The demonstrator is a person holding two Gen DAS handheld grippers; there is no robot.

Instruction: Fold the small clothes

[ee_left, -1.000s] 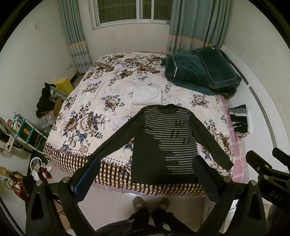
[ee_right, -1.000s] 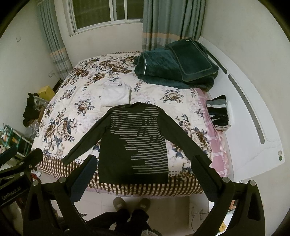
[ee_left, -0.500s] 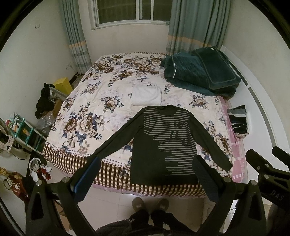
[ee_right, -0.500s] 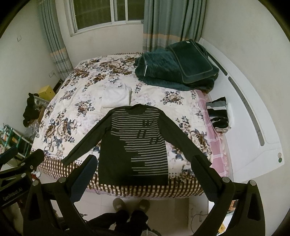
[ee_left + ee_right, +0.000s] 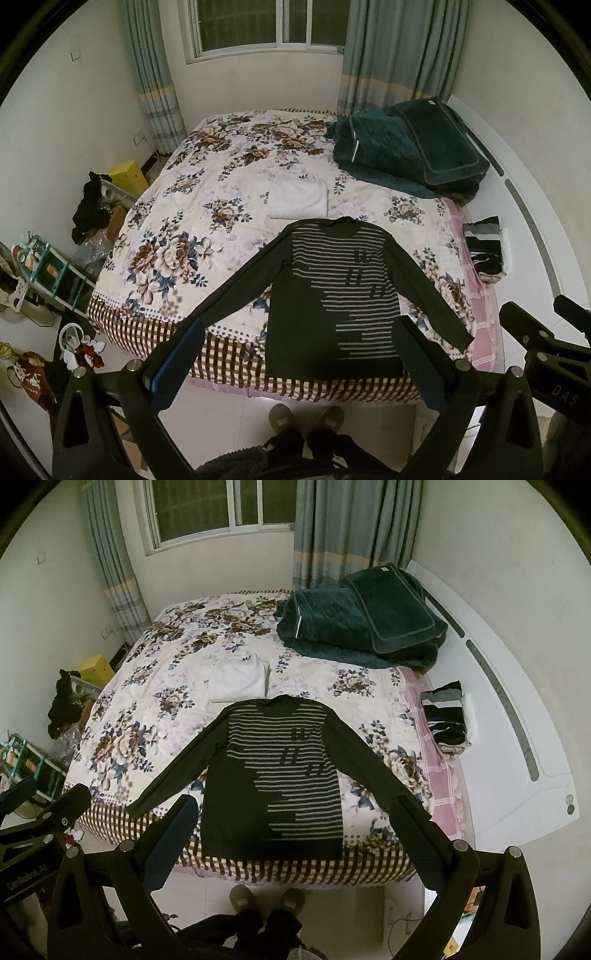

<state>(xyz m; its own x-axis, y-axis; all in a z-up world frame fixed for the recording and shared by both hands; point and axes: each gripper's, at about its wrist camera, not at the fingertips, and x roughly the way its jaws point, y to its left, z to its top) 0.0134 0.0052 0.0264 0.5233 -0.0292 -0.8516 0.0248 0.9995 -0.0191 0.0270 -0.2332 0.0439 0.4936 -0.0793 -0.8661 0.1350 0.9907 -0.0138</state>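
A dark long-sleeved shirt with grey stripes [image 5: 332,295] lies flat on the near edge of the flowered bed, sleeves spread out; it also shows in the right wrist view [image 5: 280,771]. My left gripper [image 5: 301,343] is open and empty, held high above the shirt's hem. My right gripper [image 5: 291,819] is open and empty at the same height, beside the left one. A folded white garment [image 5: 299,195] lies just beyond the shirt's collar. Folded striped clothes [image 5: 484,243] sit on the white ledge at the right.
A dark green folded quilt [image 5: 406,147] fills the bed's far right corner. The white headboard ledge [image 5: 517,738] runs along the right. Clutter, a teal rack [image 5: 48,269] and a yellow box [image 5: 129,177] stand on the floor left of the bed. The person's slippers [image 5: 306,417] are below.
Both views have shifted slightly; the shirt sits a little lower in frame. Nothing on the bed has moved and both grippers stay open.
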